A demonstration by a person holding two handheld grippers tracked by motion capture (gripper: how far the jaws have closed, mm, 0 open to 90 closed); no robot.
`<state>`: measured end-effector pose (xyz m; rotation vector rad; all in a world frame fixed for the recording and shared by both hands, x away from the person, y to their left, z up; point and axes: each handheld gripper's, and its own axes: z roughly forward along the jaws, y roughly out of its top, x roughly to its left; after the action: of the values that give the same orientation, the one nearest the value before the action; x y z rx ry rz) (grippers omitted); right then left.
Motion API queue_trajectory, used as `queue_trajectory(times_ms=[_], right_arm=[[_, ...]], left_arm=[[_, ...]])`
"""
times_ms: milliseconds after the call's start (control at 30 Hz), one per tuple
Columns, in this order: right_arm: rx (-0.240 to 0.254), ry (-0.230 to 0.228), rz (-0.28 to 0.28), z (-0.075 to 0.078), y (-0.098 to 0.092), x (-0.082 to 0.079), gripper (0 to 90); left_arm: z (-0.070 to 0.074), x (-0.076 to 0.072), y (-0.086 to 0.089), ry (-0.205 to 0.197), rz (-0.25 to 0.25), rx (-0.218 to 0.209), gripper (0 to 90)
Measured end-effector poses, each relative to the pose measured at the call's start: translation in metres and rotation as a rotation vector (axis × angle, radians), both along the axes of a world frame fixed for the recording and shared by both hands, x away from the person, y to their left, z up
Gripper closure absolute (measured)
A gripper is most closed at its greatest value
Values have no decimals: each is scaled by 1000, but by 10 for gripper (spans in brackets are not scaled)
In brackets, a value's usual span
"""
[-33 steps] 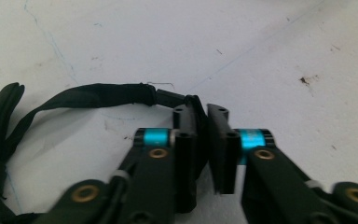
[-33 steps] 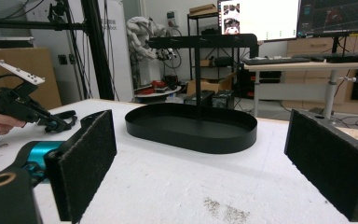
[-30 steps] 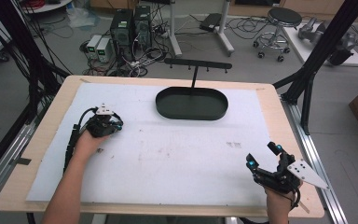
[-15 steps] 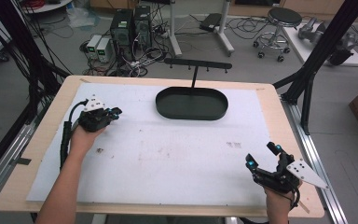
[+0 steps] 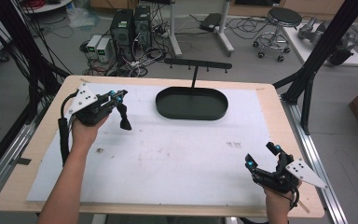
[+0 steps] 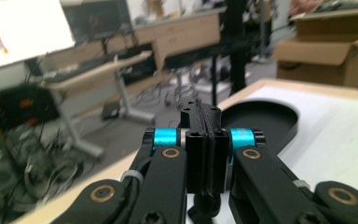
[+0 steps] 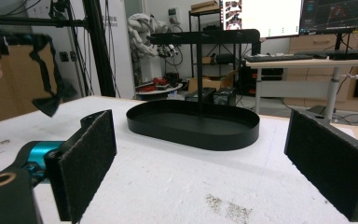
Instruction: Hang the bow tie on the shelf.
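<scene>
- Left of the black oval tray [image 5: 191, 103], the left gripper [image 5: 117, 99] is held above the white mat by the person's left hand [image 5: 87, 128], its jaws pressed together on a thin black strap [image 5: 123, 116] that hangs down from them toward the mat.
- Seen in the left gripper view, the same gripper [image 6: 204, 140] has its two black jaws closed flat against each other with a thin dark layer pinched between them, and the tray [image 6: 263, 121] lies beyond and to the right.
- Hanging free, the strap's lower end widens into a darker bunch just above the mat, to the left of the tray; whether it touches the mat cannot be told.
- Well apart from the tray, near the table's front right corner, the right gripper [image 5: 262, 156] sits low over the mat in the person's right hand [image 5: 278, 200], jaws spread wide and holding nothing.
- From the right gripper view, that gripper [image 7: 200, 163] shows its two padded jaws far apart, with the tray [image 7: 193, 123] between and beyond them and the strap [image 7: 46, 77] dangling at upper left.
- At the tray's far side, a thin black post rises to a horizontal bar [image 5: 197, 63] with small pegs.
- Under the tray, the white mat [image 5: 168, 154] covers most of the wooden table [image 5: 279, 100], with faint smudges on it in front of the tray.
</scene>
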<state>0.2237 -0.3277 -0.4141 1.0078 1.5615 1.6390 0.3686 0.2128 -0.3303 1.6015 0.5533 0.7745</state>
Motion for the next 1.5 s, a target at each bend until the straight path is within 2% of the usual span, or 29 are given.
queue_trajectory(times_ms=[100,133,167,200,400,500,567,700,833,1000,1100,1133,1300,1400,1500], right_arm=[[-1,0,-1,0,0,0,80],[-1,0,-1,0,0,0,80],[0,-2,1,0,-1,0,80],[0,-2,1,0,-1,0,80],[-1,4,5,-1,-2,1,80],[1,3,6,-2,-3,1,80],[4,4,6,-2,-3,1,80],[8,8,4,-3,-4,2,80],[10,17,7,-4,-5,4,80],[12,17,7,-5,-6,5,80],[15,22,12,-5,-7,5,80],[15,22,12,-5,-7,5,80],[30,18,9,-5,-11,5,80],[33,17,6,-5,-12,5,80],[38,34,14,-6,-14,7,80]], left_arm=[[12,-1,-14,-55,-53,-22,886],[12,-1,-14,-55,-53,-22,886],[17,0,-21,-70,-79,-29,886],[17,0,-21,-70,-79,-29,886],[26,8,-46,-119,-157,-55,887],[30,16,-57,-141,-197,-97,886],[31,21,-65,-147,-218,-106,886],[32,34,-76,-141,-246,-103,886],[33,53,-89,-127,-282,-123,887],[32,67,-99,-116,-308,-123,886],[31,82,-110,-101,-328,-119,887],[31,82,-110,-101,-328,-119,886],[29,104,-124,-79,-342,-105,887],[29,110,-127,-72,-346,-99,886],[26,121,-129,-57,-336,-84,887]])
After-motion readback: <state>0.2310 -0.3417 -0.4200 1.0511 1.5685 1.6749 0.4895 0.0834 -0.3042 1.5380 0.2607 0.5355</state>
